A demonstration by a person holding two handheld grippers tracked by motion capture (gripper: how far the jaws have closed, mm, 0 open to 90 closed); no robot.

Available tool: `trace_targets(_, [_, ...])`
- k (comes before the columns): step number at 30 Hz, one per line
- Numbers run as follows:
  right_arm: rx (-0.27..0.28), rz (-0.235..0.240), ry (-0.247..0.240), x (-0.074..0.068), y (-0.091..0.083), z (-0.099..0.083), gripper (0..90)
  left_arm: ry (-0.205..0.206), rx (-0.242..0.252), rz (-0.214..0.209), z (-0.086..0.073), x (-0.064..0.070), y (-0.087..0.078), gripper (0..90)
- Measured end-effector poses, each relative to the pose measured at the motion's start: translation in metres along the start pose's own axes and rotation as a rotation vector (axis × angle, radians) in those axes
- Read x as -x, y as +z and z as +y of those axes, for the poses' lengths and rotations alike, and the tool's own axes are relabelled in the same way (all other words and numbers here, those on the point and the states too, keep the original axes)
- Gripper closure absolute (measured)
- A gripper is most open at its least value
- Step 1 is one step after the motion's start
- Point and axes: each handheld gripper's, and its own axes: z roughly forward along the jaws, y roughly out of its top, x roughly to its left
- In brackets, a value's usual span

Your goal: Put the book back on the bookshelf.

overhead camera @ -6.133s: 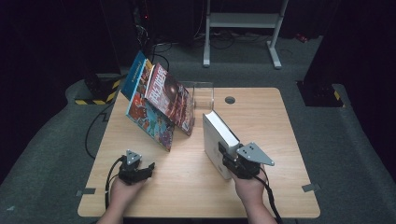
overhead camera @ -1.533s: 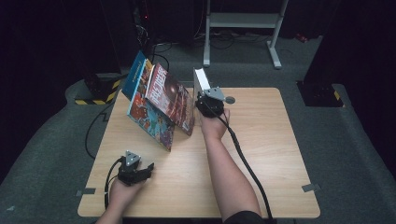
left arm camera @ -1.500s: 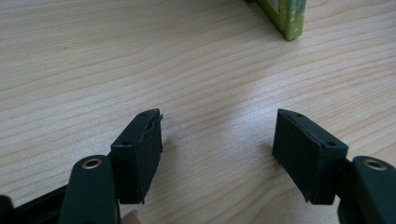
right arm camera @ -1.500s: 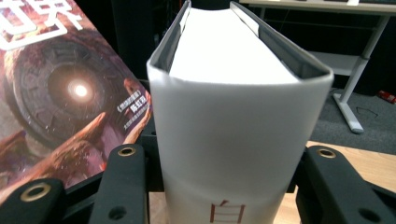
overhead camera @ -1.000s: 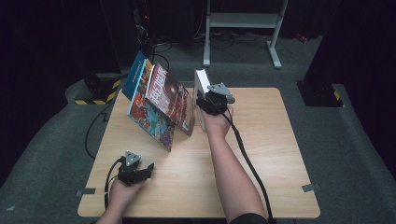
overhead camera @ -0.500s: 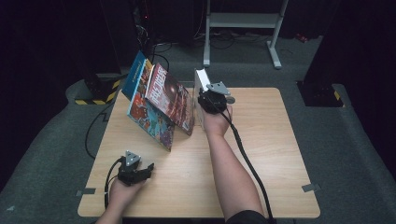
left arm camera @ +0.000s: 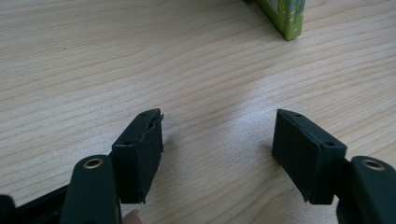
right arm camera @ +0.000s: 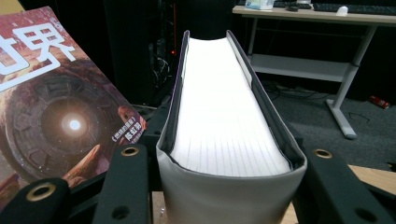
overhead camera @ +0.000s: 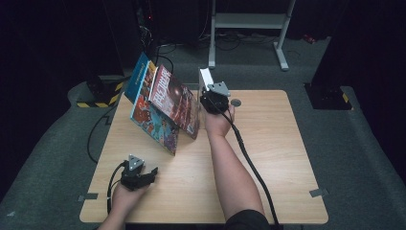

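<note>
Item: thick book (right arm camera: 229,116) with a pale grey cover, held upright at the far middle of the bench (overhead camera: 287,143), just right of the leaning books (overhead camera: 165,110) and beside a clear stand (overhead camera: 200,103).

Holder: right hand-held gripper (overhead camera: 213,98), clenched on the book, one jaw on each cover, the white page block facing up between them in the right gripper view.

Handling, as judged: heavy for its size and stiff across the closed covers; the cover looks smooth, so it may slide if the grip slackens. The pages could fan open if taken by one cover alone. Best hold: across both covers near the lower end, as now, keeping the book squeezed shut.

Neighbour: dark red book (right arm camera: 60,107), front of the leaning row, close at the left of the held one.

Other tool: left hand-held gripper (overhead camera: 138,173), released, jaws wide apart with nothing between them, resting low over the near left of the bench.
</note>
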Motion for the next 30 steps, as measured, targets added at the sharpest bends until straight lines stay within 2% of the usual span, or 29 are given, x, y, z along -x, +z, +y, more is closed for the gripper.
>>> trace_targets(5, [-0.001,0.007,0.012,0.001,0.000,-0.002,53.5,0.001,0.000,0.000,0.000,0.000,0.000,33.6])
trace_targets(8, [-0.003,0.013,0.040,0.006,-0.001,-0.003,52.1,0.000,0.001,0.001,0.000,0.000,0.000,33.5])
trace_targets(10, [0.001,0.032,0.057,0.010,-0.002,-0.003,47.8,0.000,0.001,0.002,0.000,0.000,0.000,33.5])
trace_targets(16, [-0.005,0.067,0.038,0.010,-0.006,-0.001,34.6,0.010,0.001,0.007,0.000,0.000,0.000,33.5])
trace_targets(18, [-0.022,0.090,0.049,0.010,-0.007,-0.002,31.1,0.011,0.000,0.005,0.000,0.000,0.000,33.4])
trace_targets(24, [-0.020,0.122,0.045,0.013,-0.018,-0.005,27.2,0.014,-0.002,0.004,0.001,0.000,0.000,32.3])
trace_targets(30, [-0.028,0.135,0.033,0.019,-0.026,-0.008,25.4,0.008,-0.005,-0.005,0.001,0.001,0.001,29.9])
